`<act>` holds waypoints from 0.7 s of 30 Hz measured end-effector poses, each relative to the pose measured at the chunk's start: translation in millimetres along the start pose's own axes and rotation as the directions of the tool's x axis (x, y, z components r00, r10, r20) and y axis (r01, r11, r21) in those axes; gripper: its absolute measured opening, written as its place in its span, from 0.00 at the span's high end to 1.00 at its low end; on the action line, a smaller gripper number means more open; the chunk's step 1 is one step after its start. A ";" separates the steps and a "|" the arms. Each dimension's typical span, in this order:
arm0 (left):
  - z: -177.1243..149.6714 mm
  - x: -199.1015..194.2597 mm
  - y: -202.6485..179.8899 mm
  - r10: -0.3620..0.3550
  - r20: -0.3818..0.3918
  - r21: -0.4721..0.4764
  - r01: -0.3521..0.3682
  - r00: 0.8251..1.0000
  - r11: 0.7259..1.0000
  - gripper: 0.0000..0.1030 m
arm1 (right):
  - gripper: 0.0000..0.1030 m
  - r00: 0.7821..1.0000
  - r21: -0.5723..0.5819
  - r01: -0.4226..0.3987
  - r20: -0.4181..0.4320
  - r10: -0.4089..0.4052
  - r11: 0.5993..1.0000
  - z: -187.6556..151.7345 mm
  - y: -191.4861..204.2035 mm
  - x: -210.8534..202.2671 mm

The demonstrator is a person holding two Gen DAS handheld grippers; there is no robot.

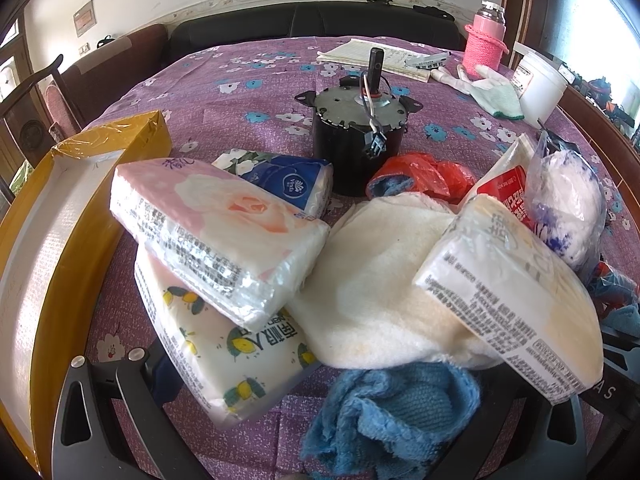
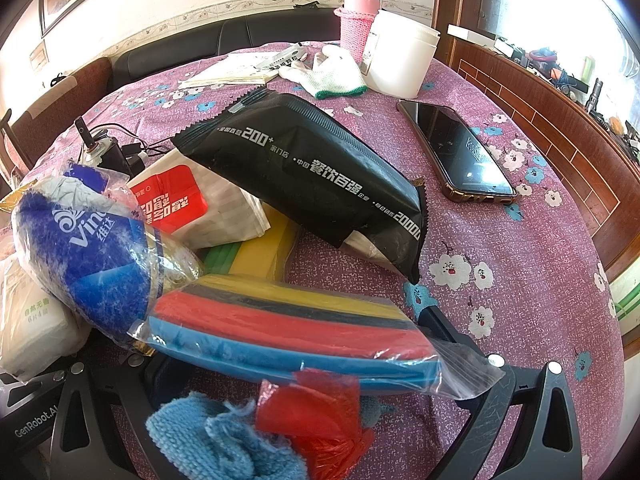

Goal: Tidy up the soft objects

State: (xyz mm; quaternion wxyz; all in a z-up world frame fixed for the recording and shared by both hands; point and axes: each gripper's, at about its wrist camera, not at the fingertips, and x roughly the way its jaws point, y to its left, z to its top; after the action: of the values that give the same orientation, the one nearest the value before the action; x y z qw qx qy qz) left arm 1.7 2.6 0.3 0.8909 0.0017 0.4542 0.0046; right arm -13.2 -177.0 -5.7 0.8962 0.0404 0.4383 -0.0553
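Note:
In the left wrist view a pink rose tissue pack lies on a lemon-print pack, with a blue tissue pack behind. A cream towel lies in the middle, a white tissue pack on its right edge. A blue cloth lies between the fingers of my open left gripper. In the right wrist view a bag of coloured cloths lies before my open right gripper, with blue cloth and red plastic between its fingers. A blue Vinda bag and a black pack lie beyond.
A yellow box stands at the left. A black motor stands behind the packs. A phone, white tub, pink bottle, gloves and papers sit on the purple floral tablecloth.

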 end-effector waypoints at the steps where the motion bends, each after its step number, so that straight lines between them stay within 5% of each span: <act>1: 0.9 0.3 0.5 0.008 -0.008 -0.007 -0.008 1.000 1.000 0.00 | 0.01 1.000 0.000 0.000 0.000 0.000 1.000 0.0 0.0 0.0; 7: -1.2 -8.3 10.4 -0.031 -0.087 0.050 0.035 0.996 0.998 0.00 | 0.01 1.000 0.000 0.000 0.000 0.000 1.000 -0.3 0.1 -0.1; 21: -22.0 -19.0 11.0 -0.035 -0.053 0.058 0.038 0.998 0.998 0.00 | 0.01 0.998 0.018 0.008 -0.061 -0.007 1.000 -9.4 -1.2 -7.0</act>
State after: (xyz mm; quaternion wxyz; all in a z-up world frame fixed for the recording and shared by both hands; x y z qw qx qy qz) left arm -27.3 13.5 2.8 0.8782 0.0198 0.4773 -0.0251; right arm -25.0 -176.6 -6.0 0.8818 0.0486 0.4652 -0.0613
